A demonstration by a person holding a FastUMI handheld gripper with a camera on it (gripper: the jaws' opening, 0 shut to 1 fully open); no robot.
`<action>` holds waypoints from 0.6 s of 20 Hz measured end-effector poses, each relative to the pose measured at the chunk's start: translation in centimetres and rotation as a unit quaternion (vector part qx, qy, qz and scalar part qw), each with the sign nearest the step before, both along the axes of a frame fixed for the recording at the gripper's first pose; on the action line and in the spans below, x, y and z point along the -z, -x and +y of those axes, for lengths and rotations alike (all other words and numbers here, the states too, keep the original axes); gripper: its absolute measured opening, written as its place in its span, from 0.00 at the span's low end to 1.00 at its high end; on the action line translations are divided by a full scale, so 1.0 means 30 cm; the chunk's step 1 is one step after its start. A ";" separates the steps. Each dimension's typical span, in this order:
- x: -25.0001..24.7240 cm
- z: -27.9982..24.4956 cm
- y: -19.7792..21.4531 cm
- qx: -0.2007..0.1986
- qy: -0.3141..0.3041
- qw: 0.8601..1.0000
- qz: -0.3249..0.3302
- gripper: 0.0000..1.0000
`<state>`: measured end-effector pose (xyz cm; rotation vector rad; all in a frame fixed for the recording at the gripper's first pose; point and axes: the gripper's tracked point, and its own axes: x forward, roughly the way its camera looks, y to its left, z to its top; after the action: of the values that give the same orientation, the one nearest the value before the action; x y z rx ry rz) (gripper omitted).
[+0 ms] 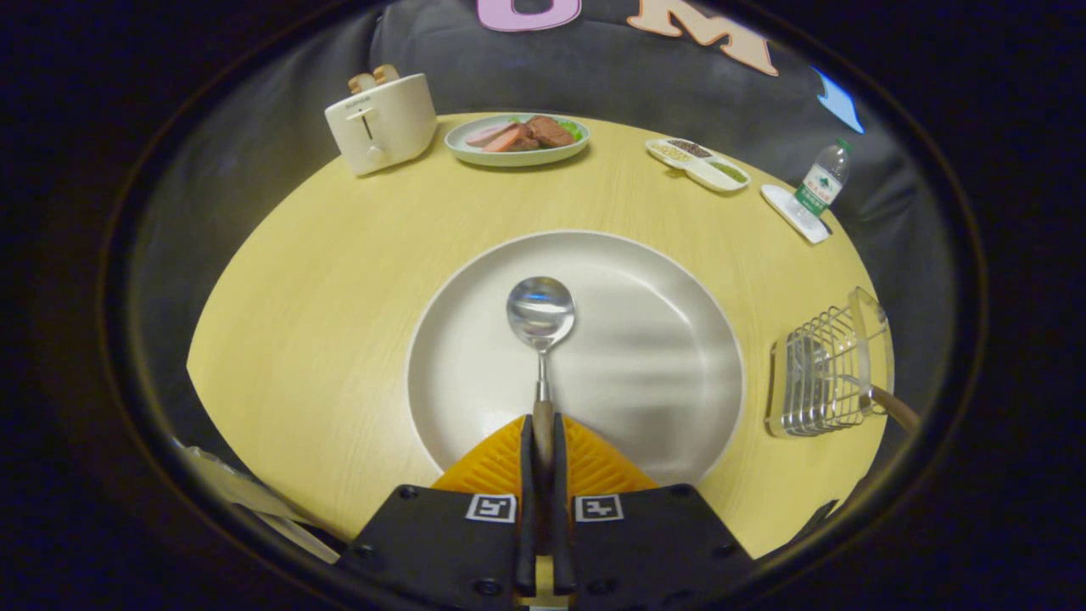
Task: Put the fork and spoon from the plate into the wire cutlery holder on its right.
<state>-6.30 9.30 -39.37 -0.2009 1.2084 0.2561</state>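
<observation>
Currently the spoon (540,322) is pinched by its handle in the gripper (543,437) — slip risked swinging to the wire cutlery holder (821,373) at 3 o'clock.

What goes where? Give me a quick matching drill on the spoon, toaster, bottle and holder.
1 spoon
2 toaster
3 bottle
4 holder

a right of the plate, a wooden handle sticking out of it
b handle clamped between the fingers, bowl over the plate
c on a small white tray
d bread in its slots

Pairs: 1-b, 2-d, 3-c, 4-a. The gripper is shut on the spoon.
</observation>
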 end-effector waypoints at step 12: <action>-0.117 -0.132 -0.021 0.022 -0.008 1.000 0.021 0.07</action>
<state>-5.68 5.35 -35.86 -0.1554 1.2499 0.2324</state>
